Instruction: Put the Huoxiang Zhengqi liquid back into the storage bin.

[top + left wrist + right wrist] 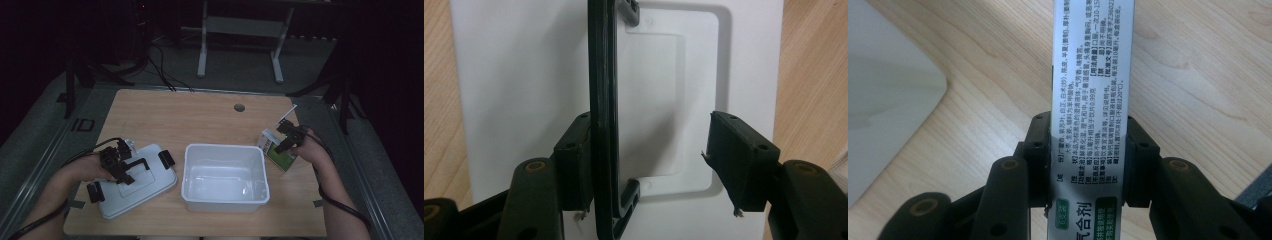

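Right gripper [1089,165] clamped on a medicine box [1092,100]; left gripper [659,160] standing open over a lid handle [604,115].

The right jaws press both narrow sides of the white-and-green box, which sits at the right edge of the wooden table [200,115], just beside the white bin [225,175]. The left jaws straddle the black handle of the white lid [514,75]: one pad touches the bar, the other stands clear. The lid lies flat, left of the bin.
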Available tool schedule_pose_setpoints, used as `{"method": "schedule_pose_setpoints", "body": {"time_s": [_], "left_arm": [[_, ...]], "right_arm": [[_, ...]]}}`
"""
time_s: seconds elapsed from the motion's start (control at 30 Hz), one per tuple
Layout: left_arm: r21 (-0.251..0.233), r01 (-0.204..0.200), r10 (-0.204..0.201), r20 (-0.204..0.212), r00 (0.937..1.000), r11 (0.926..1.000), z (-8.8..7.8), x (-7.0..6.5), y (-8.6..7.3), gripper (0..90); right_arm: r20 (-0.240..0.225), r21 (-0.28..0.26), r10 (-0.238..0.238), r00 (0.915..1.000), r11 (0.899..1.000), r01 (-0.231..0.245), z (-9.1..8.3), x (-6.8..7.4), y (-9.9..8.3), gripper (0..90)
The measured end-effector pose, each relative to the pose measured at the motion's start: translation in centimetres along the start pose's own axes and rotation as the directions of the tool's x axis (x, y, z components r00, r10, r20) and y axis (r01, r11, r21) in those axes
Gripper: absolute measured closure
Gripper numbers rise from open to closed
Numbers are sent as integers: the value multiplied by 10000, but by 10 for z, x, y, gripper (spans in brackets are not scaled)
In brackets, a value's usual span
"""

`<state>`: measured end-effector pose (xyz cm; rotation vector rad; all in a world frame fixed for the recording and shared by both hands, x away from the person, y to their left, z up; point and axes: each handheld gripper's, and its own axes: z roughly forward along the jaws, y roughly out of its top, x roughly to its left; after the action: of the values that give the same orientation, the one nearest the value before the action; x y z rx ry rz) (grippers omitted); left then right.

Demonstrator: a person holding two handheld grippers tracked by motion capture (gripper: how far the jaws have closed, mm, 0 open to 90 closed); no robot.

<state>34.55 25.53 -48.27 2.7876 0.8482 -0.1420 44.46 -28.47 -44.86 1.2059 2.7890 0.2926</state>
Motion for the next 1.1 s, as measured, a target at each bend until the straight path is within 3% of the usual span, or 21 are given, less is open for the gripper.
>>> {"method": "schedule_pose_setpoints", "body": {"time_s": [0.57, 0.67, 0.83, 1.1], "left_arm": [[98, -13, 14, -57, 10000, 10000, -1, -1, 0, 400], [17, -2, 2, -61, 10000, 10000, -2, 0, 0, 400], [149, -76, 77, -119, 9999, 9999, -2, -1, 1, 400], [52, -131, 132, -90, 9999, 9999, -5, -3, 1, 400]], "right_arm": [[55, -164, -704, 9975, 9974, 705, -41, 13, -6, 639], [180, -357, -700, 9974, 9969, 706, -52, 17, -5, 639], [477, -420, -1169, 9920, 9920, 1189, -72, 26, -3, 639], [813, -1092, -1572, 9842, 9801, 1656, -110, 42, 1, 639]]}}
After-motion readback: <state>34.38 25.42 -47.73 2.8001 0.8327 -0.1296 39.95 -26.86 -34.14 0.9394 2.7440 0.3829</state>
